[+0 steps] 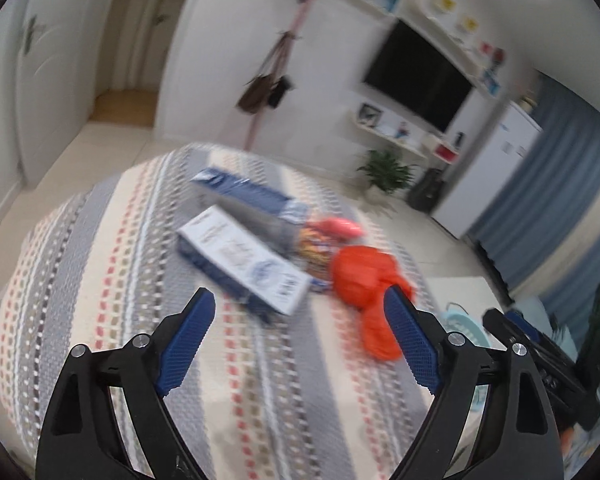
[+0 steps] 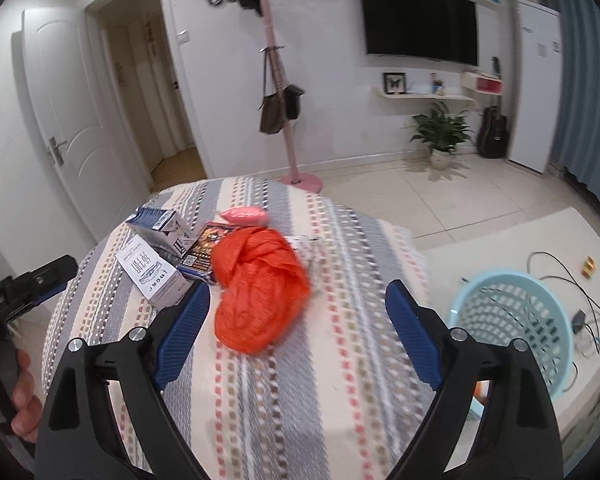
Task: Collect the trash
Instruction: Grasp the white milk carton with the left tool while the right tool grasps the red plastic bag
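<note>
Trash lies on a striped tablecloth [image 2: 300, 380]: a crumpled orange plastic bag [image 2: 256, 284] [image 1: 364, 280], two blue-and-white cartons [image 2: 156, 268] [image 2: 160, 224], a colourful snack wrapper [image 2: 206, 252] and a pink packet [image 2: 246, 216]. In the blurred left wrist view the near carton [image 1: 244, 260] lies ahead of my left gripper [image 1: 300, 308], which is open and empty. My right gripper [image 2: 298, 296] is open and empty, its fingers on either side of the orange bag and just short of it. A light blue basket [image 2: 512, 328] stands right of the table.
A white low table [image 2: 540, 240] beside the basket carries cables and a small block. A pink coat stand [image 2: 284, 120] with bags, a potted plant [image 2: 440, 132] and a guitar stand by the far wall. A door is at left.
</note>
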Demonstrator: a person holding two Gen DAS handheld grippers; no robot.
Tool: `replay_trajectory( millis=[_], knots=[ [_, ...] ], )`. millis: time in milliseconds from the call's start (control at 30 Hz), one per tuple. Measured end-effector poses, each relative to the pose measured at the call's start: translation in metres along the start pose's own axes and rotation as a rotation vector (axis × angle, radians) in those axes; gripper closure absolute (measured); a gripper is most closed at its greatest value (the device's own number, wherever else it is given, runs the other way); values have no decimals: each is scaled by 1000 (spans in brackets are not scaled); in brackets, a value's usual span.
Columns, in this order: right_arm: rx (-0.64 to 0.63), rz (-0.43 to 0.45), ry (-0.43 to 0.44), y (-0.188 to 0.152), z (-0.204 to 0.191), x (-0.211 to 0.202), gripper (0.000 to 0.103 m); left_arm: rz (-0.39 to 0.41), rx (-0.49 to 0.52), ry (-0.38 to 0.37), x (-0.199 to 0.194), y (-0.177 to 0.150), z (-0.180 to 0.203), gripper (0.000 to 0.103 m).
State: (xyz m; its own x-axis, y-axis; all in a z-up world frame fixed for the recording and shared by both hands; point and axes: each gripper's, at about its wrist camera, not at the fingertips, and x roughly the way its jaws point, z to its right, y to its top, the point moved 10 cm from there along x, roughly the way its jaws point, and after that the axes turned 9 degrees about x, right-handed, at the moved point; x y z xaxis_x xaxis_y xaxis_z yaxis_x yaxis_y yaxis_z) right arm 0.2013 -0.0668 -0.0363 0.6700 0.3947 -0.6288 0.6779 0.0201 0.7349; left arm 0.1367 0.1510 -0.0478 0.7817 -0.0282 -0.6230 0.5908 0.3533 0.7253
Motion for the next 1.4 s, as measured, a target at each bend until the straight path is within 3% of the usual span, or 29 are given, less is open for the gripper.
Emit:
replay_trajectory(
  millis=[200,433,567,767,867,1033,1200,1400],
  knots=[
    [-36,-51,-8,3,-11,53,18,-81,-170,39,48,1,-42,19],
    [-48,-122,29,2,-12,101,18,-138,-248,119,93,7,-53,19],
    [-48,-158,46,-4,-14,121,18,-173,-251,198,111,5,-55,19],
    [-31,-229,71,-15,-12,141,29,-193,-138,301,122,8,-51,20],
    [-39,-233,94,-18,-14,139,37,-198,-106,293,117,7,-47,26],
    [-68,-229,98,-20,-17,130,68,-189,15,251,98,1,-32,43],
    [-45,-211,108,-29,-8,117,78,-204,116,159,81,-20,-14,48],
    [15,-165,98,-27,9,90,80,-169,146,57,57,-33,9,48]
  ],
)
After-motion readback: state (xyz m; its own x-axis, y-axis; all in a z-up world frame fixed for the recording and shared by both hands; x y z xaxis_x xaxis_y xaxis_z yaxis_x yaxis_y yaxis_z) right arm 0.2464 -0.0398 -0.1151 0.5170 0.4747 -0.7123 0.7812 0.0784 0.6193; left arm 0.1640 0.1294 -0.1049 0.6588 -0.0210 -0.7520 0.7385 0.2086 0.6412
